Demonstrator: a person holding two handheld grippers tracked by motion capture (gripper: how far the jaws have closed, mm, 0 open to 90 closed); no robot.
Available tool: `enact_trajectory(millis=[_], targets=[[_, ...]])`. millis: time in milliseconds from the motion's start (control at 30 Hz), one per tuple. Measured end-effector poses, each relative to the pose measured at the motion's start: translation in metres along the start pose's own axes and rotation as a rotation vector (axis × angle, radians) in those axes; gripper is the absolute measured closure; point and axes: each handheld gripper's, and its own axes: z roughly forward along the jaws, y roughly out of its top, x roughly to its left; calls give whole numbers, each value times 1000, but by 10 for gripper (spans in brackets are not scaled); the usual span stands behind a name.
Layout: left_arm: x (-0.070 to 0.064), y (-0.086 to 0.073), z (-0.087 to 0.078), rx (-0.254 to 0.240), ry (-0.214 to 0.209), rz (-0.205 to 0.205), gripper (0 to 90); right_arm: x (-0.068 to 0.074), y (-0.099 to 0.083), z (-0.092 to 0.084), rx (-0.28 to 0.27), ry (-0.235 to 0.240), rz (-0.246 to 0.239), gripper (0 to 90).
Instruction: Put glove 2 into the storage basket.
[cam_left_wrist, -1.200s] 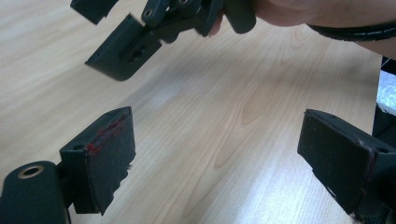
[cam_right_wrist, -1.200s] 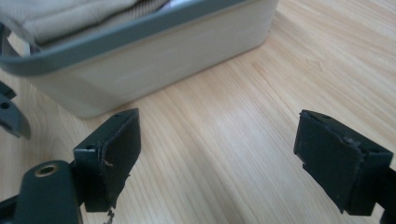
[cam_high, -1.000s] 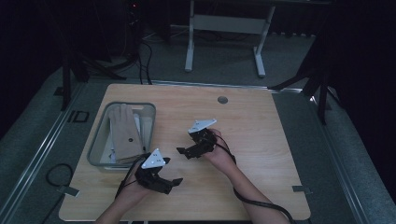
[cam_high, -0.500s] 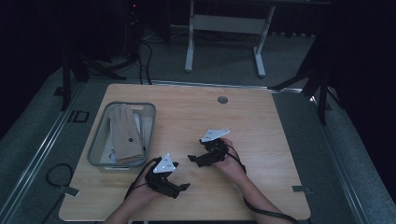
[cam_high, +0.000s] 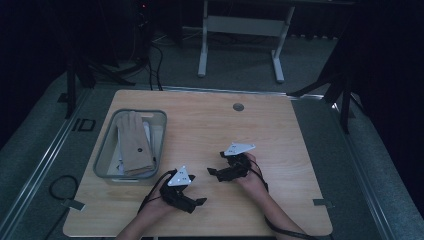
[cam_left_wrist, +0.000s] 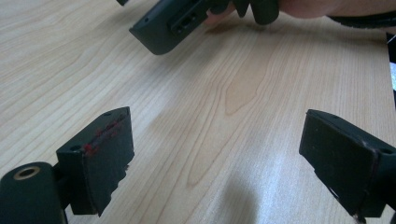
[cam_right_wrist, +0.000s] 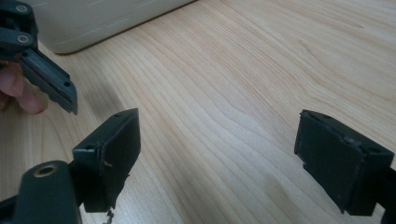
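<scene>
The left gripper (cam_high: 199, 201) moved down toward the bottom edge of the high view. The right gripper (cam_high: 214, 173) moved lower and rightward

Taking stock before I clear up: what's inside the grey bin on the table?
A tan glove lies flat in the bin, with something white partly showing beneath it. Whatever else the glove covers can't be seen.

"ID" marked on the floor (cam_high: 82, 125).
</scene>
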Motion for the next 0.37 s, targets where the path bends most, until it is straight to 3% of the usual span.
enact_trajectory(millis=[367], targets=[[2, -1, -3, -18, -3, -9, 101, -1, -6, 4, 6, -7, 2, 143]])
